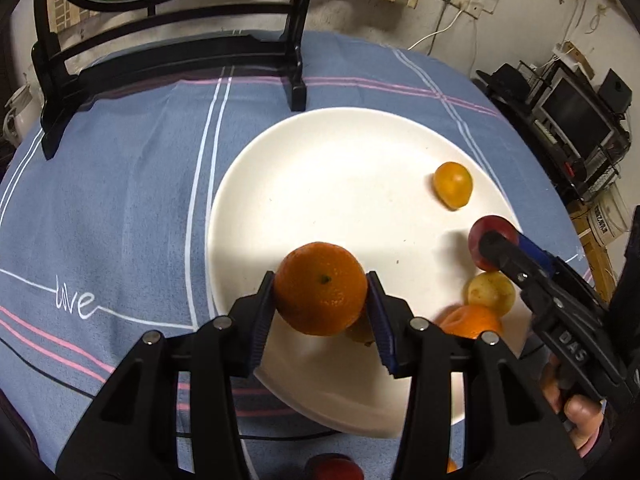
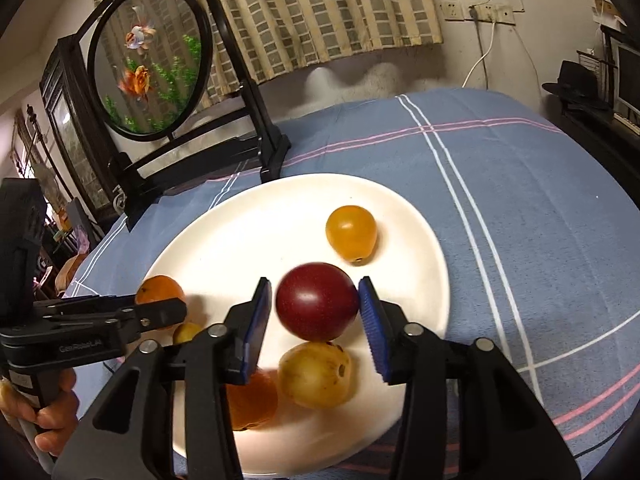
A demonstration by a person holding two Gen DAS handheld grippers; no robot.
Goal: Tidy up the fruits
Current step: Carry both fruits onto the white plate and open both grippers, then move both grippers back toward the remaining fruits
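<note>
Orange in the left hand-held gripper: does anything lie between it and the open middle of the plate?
Nothing visible does. The left hand-held gripper holds the orange over the near part of the white plate, and the plate ahead is bare. The small yellow-orange fruit and the right hand-held gripper with the dark red fruit sit to the right.

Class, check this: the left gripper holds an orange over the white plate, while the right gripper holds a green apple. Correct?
Not quite. The right gripper holds a dark red fruit, not a green apple, as the right wrist view shows. The left gripper does hold the orange over the white plate.
</note>
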